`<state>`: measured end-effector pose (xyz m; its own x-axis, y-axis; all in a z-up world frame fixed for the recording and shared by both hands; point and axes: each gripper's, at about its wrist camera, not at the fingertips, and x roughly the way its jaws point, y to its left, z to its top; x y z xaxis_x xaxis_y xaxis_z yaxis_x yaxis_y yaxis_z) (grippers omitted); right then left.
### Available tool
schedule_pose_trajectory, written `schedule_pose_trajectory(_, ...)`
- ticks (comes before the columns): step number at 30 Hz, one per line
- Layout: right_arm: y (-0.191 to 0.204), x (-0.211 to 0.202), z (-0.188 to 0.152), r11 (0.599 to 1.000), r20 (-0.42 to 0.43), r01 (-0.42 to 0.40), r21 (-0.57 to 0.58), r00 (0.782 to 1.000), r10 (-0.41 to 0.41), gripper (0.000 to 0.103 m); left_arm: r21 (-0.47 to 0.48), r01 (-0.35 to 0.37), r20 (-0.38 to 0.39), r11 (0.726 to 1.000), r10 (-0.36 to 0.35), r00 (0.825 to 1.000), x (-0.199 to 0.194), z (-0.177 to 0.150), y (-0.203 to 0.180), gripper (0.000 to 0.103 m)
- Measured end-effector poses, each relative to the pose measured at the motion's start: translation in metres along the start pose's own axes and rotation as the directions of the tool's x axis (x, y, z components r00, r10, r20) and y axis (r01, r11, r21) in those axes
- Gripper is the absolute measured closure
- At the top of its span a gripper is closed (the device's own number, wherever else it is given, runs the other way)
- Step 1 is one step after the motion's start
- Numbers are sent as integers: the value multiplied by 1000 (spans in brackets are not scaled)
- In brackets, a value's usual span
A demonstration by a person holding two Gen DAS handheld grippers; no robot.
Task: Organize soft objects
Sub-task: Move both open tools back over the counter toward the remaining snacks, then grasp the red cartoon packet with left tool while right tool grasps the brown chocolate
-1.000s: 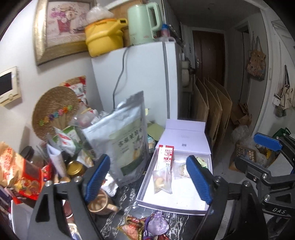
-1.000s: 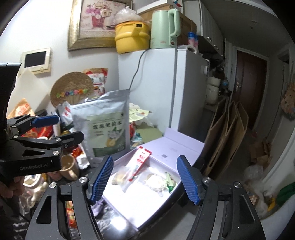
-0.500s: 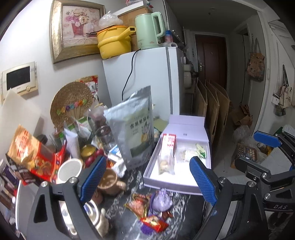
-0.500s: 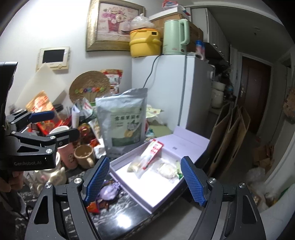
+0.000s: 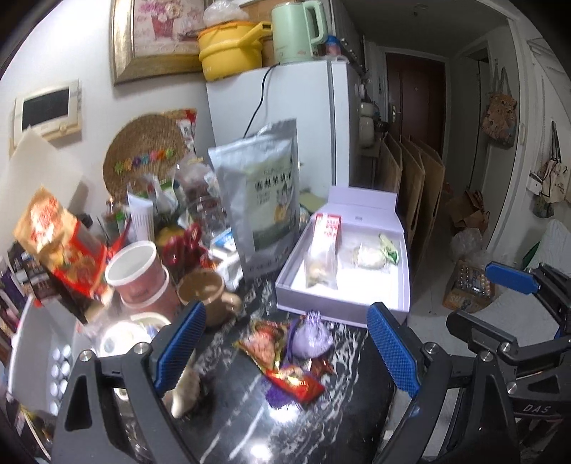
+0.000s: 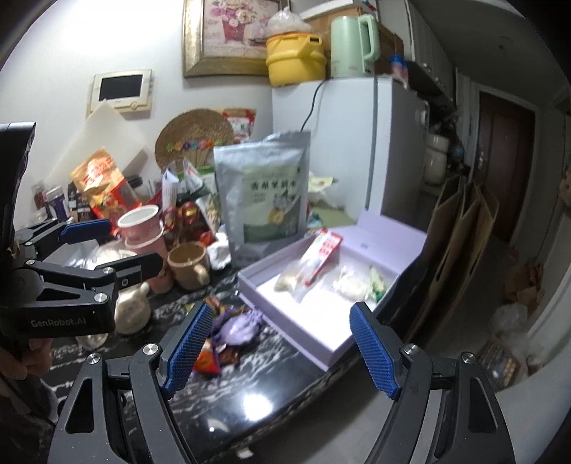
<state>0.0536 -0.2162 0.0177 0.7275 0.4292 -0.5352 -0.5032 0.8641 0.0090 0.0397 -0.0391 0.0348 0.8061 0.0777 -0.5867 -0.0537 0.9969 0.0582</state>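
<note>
Your left tongs (image 5: pixel 285 348) stand wide open with nothing gripped, and your right tongs (image 6: pixel 282 351), whose jaws have just been opening, are empty too. The lilac pouch (image 5: pixel 311 337) and bright snack packets (image 5: pixel 282 364) lie on the dark table (image 5: pixel 249 421) just beside the open white box (image 5: pixel 339 310), which already holds a few packets.

A lived-in home kitchen: fridge (image 5: pixel 285 117) topped with kettle (image 5: pixel 298 30), cluttered counter (image 5: pixel 228 421), hallway door (image 5: pixel 415 107).

Glossy black marbled tabletop (image 5: pixel 242 421); silvery foil pouch (image 5: pixel 266 192) — matt lilac box (image 5: pixel 339 307), probably card; woven straw fan (image 6: pixel 194 137).
</note>
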Motion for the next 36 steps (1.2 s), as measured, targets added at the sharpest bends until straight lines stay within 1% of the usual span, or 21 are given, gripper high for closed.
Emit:
schedule_pose_trajectory(6,1,9,-27,1000,-44,-13,28,999,15,23,-24,14,-37,1000,-15,999,11,-26,0,10)
schedule_pose_trajectory(10,1,12,-40,1000,-48,-8,24,999,9,23,-21,27,-60,999,-28,998,20,-44,-6,10)
schedule_pose_trajectory(13,2,17,-49,1000,-54,-3,17,999,3,23,-36,40,-83,999,-43,996,27,-55,-5,10)
schedule_pose_trajectory(19,-2,34,-72,998,-106,-30,52,994,36,23,-95,60,-145,994,-74,987,49,-75,-3,10)
schedule_pose_trajectory(23,-10,46,-88,995,-141,-38,89,989,50,23,-93,40,-179,995,-57,982,64,-84,-4,10)
schedule_pose_trajectory(26,-15,57,-97,995,-171,-38,87,984,52,23,-118,54,-210,992,-78,975,78,-90,-3,10)
schedule_pose_trajectory(31,-24,73,-109,994,-213,-48,103,975,69,23,-135,39,-250,990,-73,965,102,-98,-3,10)
schedule_pose_trajectory(36,-30,90,-115,992,-244,-48,118,967,76,23,-174,48,-285,984,-97,954,127,-100,0,10)
